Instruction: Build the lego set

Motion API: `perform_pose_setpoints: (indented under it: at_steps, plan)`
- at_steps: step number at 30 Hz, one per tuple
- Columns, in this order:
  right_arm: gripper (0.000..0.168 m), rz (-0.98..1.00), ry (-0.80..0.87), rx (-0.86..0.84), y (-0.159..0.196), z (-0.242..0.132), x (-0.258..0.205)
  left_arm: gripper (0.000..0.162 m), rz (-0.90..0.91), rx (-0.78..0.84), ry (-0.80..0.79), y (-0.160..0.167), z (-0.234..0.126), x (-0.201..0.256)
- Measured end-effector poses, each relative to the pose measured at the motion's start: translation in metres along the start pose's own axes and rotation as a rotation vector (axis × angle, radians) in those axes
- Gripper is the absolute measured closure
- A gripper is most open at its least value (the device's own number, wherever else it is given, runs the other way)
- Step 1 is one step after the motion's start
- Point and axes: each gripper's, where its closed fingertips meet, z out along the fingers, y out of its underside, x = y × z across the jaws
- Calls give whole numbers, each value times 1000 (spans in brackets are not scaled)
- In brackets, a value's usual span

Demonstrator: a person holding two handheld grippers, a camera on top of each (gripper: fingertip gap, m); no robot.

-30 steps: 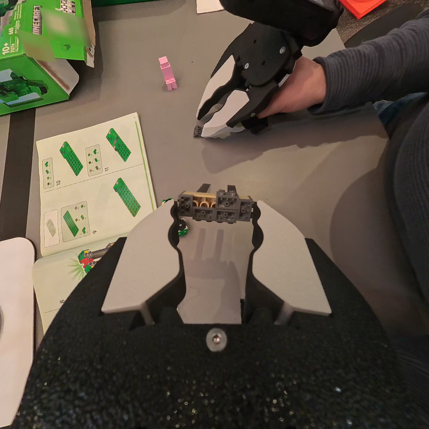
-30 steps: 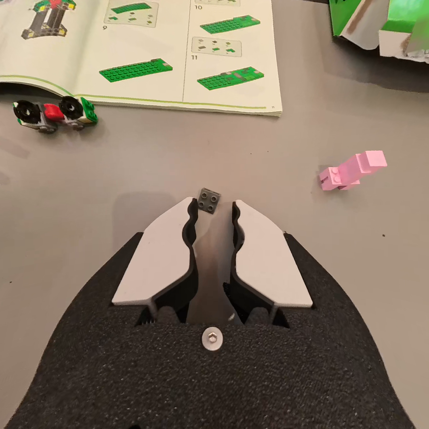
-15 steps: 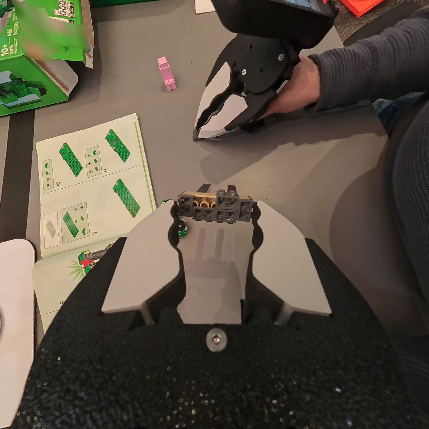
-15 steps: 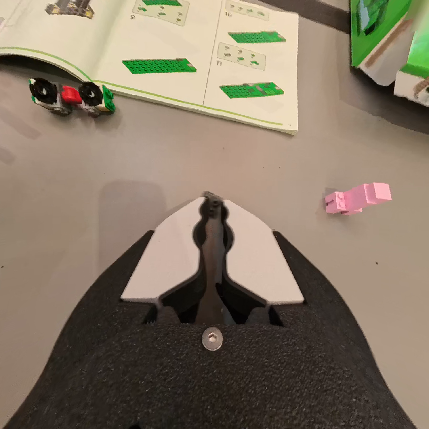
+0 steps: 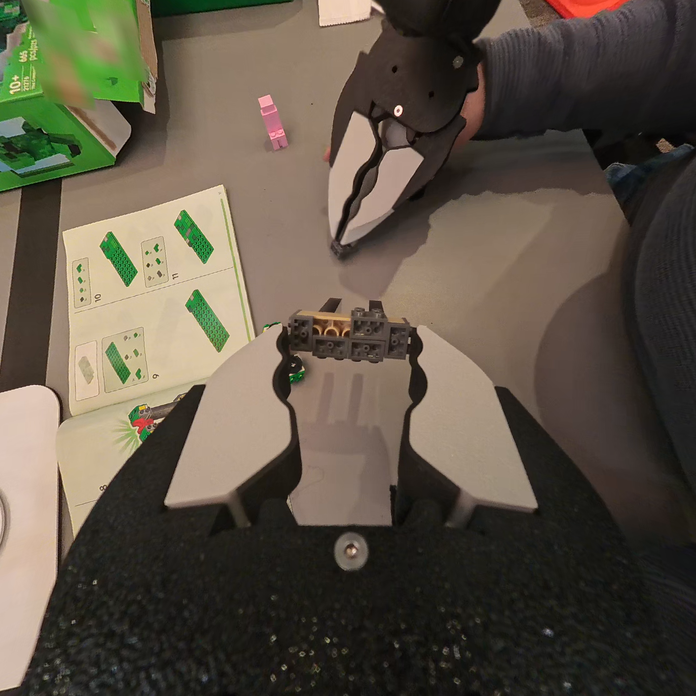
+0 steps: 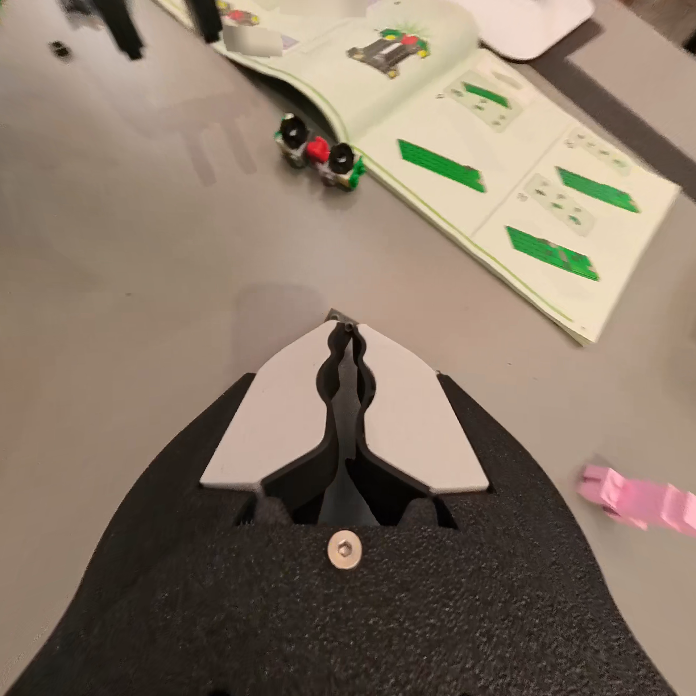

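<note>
My left gripper [image 5: 348, 339] is shut on a dark grey and tan brick assembly [image 5: 348, 335] and holds it above the grey table. My right gripper [image 6: 344, 324] is shut on a small dark grey plate [image 6: 342, 318], pinched edge-on at the fingertips and lifted off the table. In the left wrist view the right gripper [image 5: 342, 246] points down toward the assembly with the small grey plate [image 5: 341, 249] at its tip, still well apart from it. A small wheeled build with a red piece [image 6: 320, 156] lies by the open instruction booklet [image 6: 489, 158].
A pink brick figure [image 5: 273, 122] [image 6: 640, 501] stands on the table. A green set box [image 5: 56, 113] lies at the far left. A white tray [image 5: 22, 508] sits at the left edge. A person's sleeve [image 5: 602, 64] and leg [image 5: 659, 339] fill the right side. The grippers' ends are close to 15 centimetres from one another.
My right gripper closed on the small grey plate, lifted it and swung left toward the assembly; the pink figure slid to its right. My left gripper held still.
</note>
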Motion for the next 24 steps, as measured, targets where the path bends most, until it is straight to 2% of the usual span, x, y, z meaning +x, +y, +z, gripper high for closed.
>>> perform_pose_setpoints:
  at_steps: [2, 4, 8, 11, 24]
  plan:
    - [165, -23, -72, 1, 2, 2, -8, 101, 1, 1, 1, 0, 0, 0]
    - [164, -31, -73, -10, 3, 4, -8, 101, 0, 0, 1, 0, 0, 0]
    - [147, 108, -55, -16, 1, 1, -8, 101, -5, -1, 2, 1, 0, 0]
    - [147, 188, -28, -47, 7, 0, -10, 101, -7, -1, 2, 2, 0, -1]
    - [154, 224, 47, -99, 9, 6, -12, 101, -7, 2, -1, 2, -1, -1]
